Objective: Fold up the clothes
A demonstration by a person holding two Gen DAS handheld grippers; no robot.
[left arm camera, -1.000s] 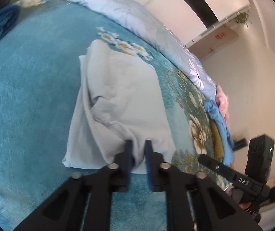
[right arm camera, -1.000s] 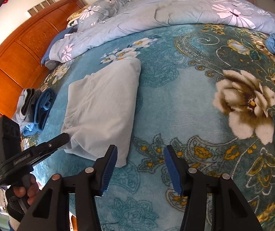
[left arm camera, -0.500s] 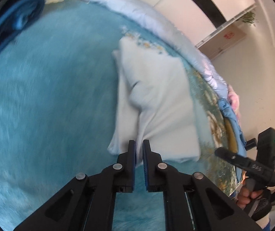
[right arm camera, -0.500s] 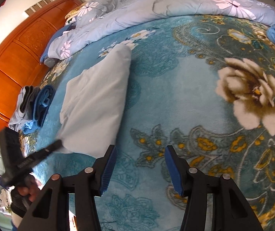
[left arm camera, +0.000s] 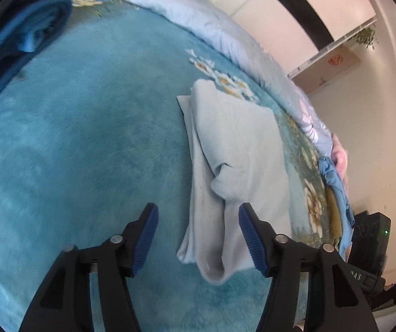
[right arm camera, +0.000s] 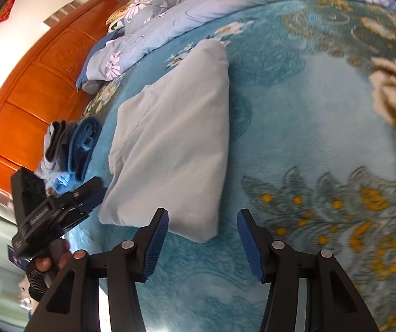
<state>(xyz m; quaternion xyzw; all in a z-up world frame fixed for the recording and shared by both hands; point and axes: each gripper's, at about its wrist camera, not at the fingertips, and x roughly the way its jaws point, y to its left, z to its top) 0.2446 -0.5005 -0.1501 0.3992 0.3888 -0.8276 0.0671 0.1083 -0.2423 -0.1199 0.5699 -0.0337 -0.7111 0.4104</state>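
Left gripper: jaws opening, blue pads spread, nothing pinched; the near end of the pale grey folded garment lies on the blanket between and beyond the pads, untouched. Right gripper: jaws parted, empty, poised above the teal floral blanket; the garment's near corner sits just beyond its left pad. Garment occupies centre of both views, lying flat. Left of frame in the right wrist view: a stack of folded dark and blue clothes, then an orange wooden headboard. A pale blue floral duvet crosses the top.
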